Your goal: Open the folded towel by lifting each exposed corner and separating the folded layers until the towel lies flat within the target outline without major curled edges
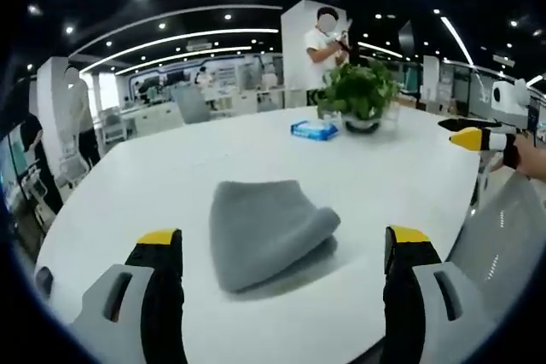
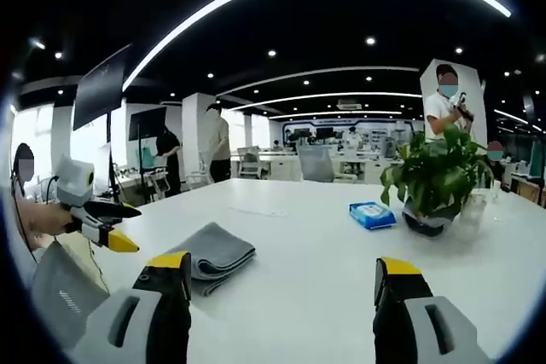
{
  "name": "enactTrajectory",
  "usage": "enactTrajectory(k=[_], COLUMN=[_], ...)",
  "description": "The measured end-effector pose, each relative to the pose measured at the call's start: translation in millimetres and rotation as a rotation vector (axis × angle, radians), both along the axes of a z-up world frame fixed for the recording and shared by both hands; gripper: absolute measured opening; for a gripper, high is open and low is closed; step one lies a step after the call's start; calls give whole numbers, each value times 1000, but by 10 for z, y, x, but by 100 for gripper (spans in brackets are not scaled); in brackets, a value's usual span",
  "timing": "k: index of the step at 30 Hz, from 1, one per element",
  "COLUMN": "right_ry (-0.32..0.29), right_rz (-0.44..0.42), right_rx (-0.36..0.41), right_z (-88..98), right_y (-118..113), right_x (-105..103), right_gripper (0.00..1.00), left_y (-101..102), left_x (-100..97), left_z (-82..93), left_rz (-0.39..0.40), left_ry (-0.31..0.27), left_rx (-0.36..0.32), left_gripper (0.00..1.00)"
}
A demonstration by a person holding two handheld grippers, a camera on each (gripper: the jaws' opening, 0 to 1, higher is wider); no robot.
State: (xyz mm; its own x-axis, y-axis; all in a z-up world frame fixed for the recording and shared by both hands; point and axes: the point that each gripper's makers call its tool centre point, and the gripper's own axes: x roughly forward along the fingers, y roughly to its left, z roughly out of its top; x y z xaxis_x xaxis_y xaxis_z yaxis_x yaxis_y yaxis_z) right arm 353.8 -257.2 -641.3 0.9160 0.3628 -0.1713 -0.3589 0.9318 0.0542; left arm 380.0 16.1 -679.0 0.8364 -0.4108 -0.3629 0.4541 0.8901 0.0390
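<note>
A grey towel point(image 1: 264, 228) lies folded on the white table point(image 1: 171, 176), its rounded fold towards the right in the left gripper view. My left gripper point(image 1: 283, 240) hovers just short of it, open, jaws wide on either side and holding nothing. My right gripper point(image 1: 456, 131) reaches in from the right edge, above the table's rim. In the right gripper view the towel point(image 2: 213, 253) sits at lower left, beside the left jaw of my open right gripper point(image 2: 281, 274). The left gripper point(image 2: 124, 226) shows at the left, held by a hand.
A potted plant point(image 1: 358, 95) and a blue wipes packet point(image 1: 314, 130) stand at the table's far side. A grey chair back point(image 1: 503, 245) is by the near right edge. People stand in the office behind.
</note>
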Motion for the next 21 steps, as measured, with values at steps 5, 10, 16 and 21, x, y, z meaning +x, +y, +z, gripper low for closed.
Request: enactTrajectory(k=[5,10,16,21], right_ry=[32,58,73,96], right_rz=[-29,-45,-56,-77], right_rx=[-7,-29,-63,-90], right_z=[-78,-126,-159,-207], right_y=[-82,-122,-152,-197], right_x=[20,12,1,-2], right_gripper=[86,78,64,60], left_y=[-56,-283,-536,-683], left_x=[129,181,264,354], left_z=[-76,-242,-479,-706], left_rz=[-102,-226,-338,-474], left_ry=[-2,28,44,13], left_rx=[189,262,353,520], left_gripper=[81,70,63,60])
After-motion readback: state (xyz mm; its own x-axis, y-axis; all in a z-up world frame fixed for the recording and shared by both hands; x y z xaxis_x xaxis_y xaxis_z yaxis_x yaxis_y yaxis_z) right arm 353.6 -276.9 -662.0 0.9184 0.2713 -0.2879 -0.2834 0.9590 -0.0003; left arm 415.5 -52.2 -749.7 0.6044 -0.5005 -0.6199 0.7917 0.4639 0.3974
